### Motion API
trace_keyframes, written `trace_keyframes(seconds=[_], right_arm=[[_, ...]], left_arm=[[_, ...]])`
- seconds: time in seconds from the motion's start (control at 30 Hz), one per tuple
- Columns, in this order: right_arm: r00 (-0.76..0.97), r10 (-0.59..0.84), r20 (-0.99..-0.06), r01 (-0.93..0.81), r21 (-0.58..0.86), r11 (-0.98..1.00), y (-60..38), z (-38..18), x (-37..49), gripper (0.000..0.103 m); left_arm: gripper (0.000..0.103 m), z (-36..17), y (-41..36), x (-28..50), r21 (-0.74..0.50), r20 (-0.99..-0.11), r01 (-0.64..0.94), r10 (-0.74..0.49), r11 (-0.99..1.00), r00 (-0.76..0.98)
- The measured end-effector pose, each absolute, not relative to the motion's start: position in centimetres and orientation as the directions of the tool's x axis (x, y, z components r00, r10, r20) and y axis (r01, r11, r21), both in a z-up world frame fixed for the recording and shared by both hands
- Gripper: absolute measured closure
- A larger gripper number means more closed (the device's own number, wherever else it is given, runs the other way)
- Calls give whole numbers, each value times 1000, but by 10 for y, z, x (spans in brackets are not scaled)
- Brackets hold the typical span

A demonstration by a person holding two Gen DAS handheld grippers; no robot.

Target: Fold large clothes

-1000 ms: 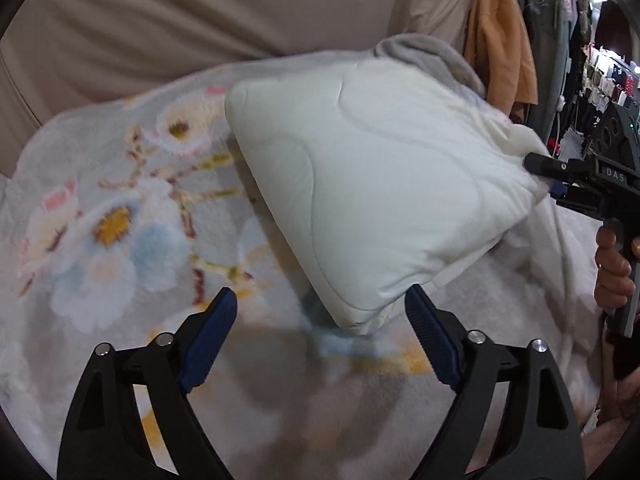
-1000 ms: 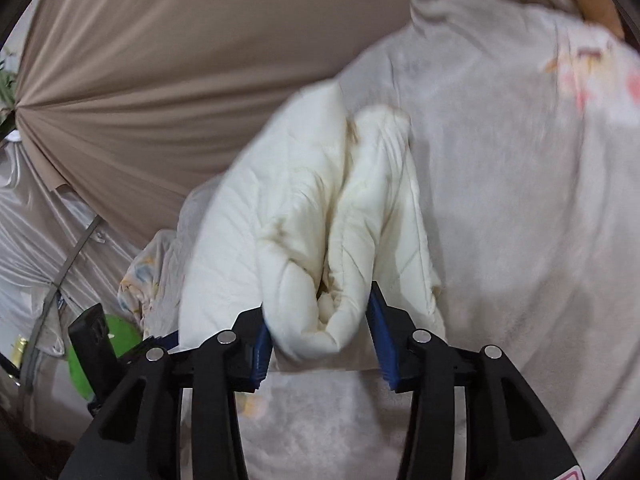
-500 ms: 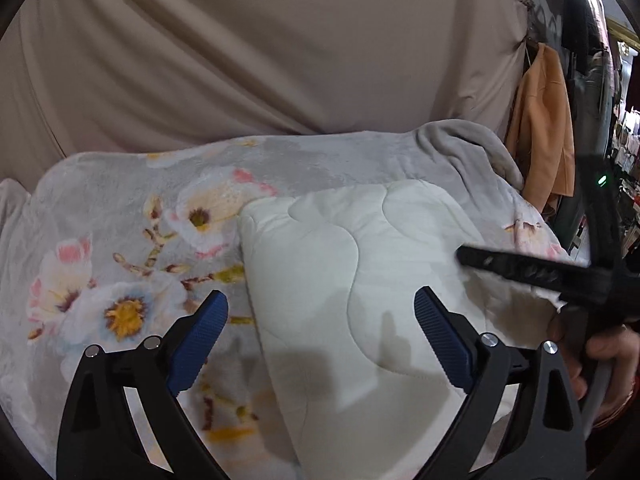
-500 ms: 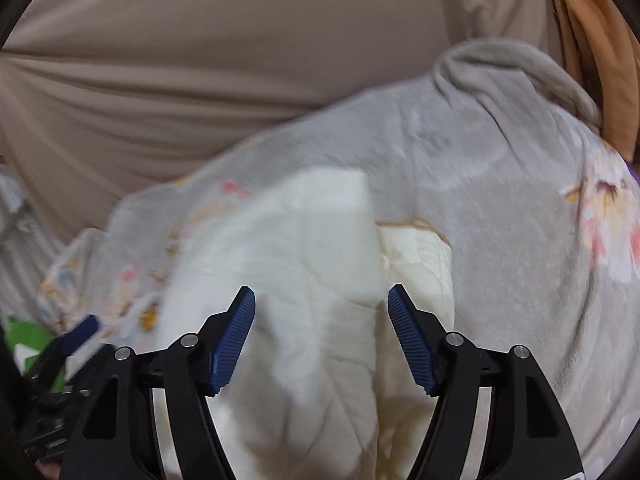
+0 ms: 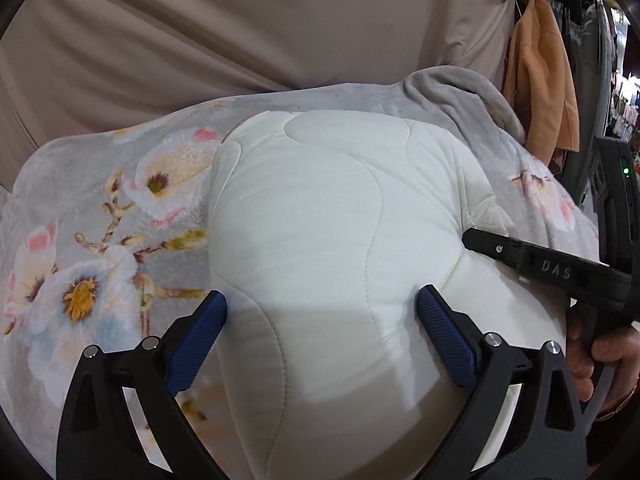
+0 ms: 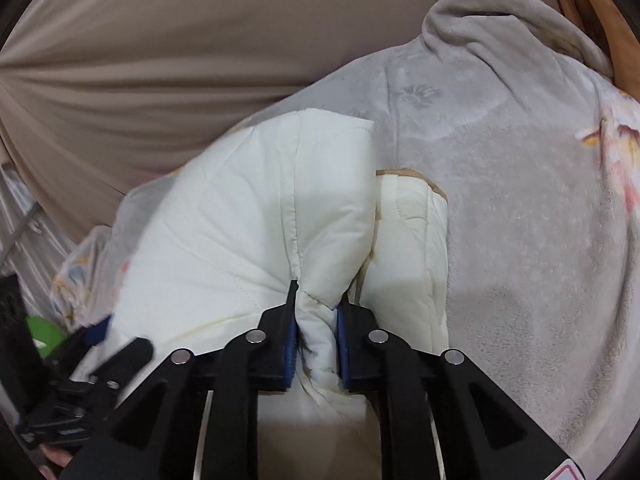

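Observation:
A folded cream quilted garment (image 5: 328, 240) lies on a grey flowered blanket (image 5: 100, 240). My left gripper (image 5: 322, 316) is open, its blue pads straddling the near part of the bundle. My right gripper (image 6: 316, 320) is shut on a thick fold of the same cream garment (image 6: 248, 220) at its right edge. The right gripper also shows in the left wrist view (image 5: 532, 264), its black finger pressed into the garment's right side. A second folded layer with a tan trim (image 6: 408, 216) lies beside the pinched fold.
The grey blanket (image 6: 520, 200) covers the surface and bunches up at the far right. A beige cloth backdrop (image 5: 240, 32) hangs behind. An orange garment (image 5: 540, 72) hangs at the right. A green object (image 6: 44, 332) sits at the far left.
The garment was set down from the air onto the blanket. My right gripper opened, then closed again on a fold at the right edge. My left gripper moved in over the bundle.

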State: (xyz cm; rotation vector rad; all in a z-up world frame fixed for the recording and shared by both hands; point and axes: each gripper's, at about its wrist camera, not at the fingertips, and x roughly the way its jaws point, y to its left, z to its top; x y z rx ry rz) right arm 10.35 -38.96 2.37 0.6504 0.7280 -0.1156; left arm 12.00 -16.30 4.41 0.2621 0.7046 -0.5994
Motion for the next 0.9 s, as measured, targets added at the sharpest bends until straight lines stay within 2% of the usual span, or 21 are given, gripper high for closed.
trace_keyframes(seconds=[0.17,0.27,0.43,0.53,0.6,0.77,0.9], right_arm=[[743,62,-666,305,419,855,-380,25,107,88],[751,2,-660,344,394,852,-380,48,96,79],[834,-113,-539,314,296,902,-362,122,80,77],[839,-136,-527,283,209,936,-349,137,98,77],[811,-145,-567,286,167,943,-349,124,122,79],[705,-111,-700,337,193,921,-377,49,161,87],[703,-108,-703,350,210,913,-379,28,162,87]], left_arm=[[5,35,-165,122,45,-675,574,-398,818,621],[5,35,-161,125,30,-680,567,-399,823,615],[5,36,-160,126,23,-682,565,-400,825,612],[5,36,-160,126,24,-684,565,-398,825,611],[5,36,-160,126,24,-685,565,-398,825,610],[5,37,-162,123,19,-672,584,-422,812,608],[5,34,-170,117,66,-661,571,-393,818,640]])
